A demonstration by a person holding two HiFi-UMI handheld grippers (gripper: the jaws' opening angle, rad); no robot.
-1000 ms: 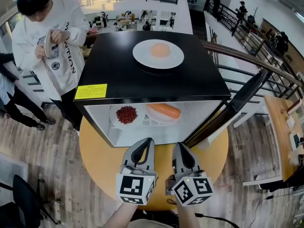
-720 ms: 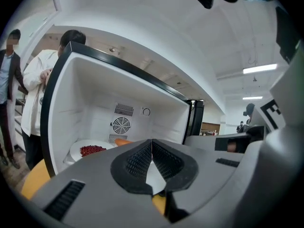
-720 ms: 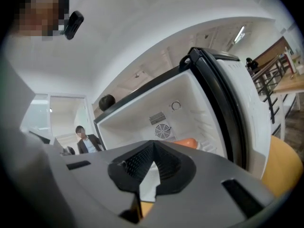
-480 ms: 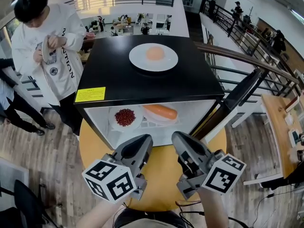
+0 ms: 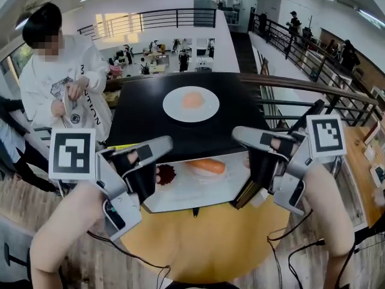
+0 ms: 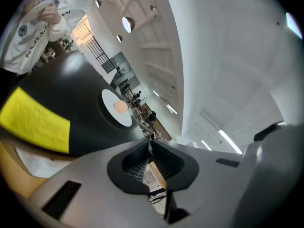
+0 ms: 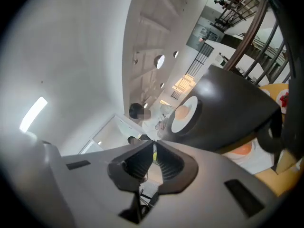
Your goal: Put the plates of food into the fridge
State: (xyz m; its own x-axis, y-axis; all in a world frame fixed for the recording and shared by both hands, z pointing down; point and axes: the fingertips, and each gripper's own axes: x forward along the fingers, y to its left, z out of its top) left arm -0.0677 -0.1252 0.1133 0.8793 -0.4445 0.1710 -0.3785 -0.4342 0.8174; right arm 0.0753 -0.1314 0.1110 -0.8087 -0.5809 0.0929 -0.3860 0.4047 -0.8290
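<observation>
A white plate with an orange round food (image 5: 191,103) sits on top of the black fridge (image 5: 138,116). Inside the open fridge, a plate of red beans (image 5: 165,174) and a plate with a long orange food (image 5: 207,166) rest on the shelf. My left gripper (image 5: 167,141) is raised at the fridge's front top edge on the left, jaws shut and empty. At the same height on the right is my right gripper (image 5: 236,132), also shut and empty. The left gripper view shows its shut tips (image 6: 151,140) pointing toward the plate (image 6: 117,107). From the right gripper (image 7: 155,146), the plate (image 7: 183,112) lies ahead.
The fridge stands on a round yellow table (image 5: 204,245), with its door (image 5: 301,122) swung open at the right. A person in a white sweatshirt (image 5: 60,77) stands at the fridge's left. A railing (image 5: 337,92) runs behind on the right. A yellow sticker (image 6: 35,122) marks the fridge top.
Both grippers have risen from low over the table's front to the fridge's top edge and rolled outward, so their marker cubes now face the sides. Both stay shut.
</observation>
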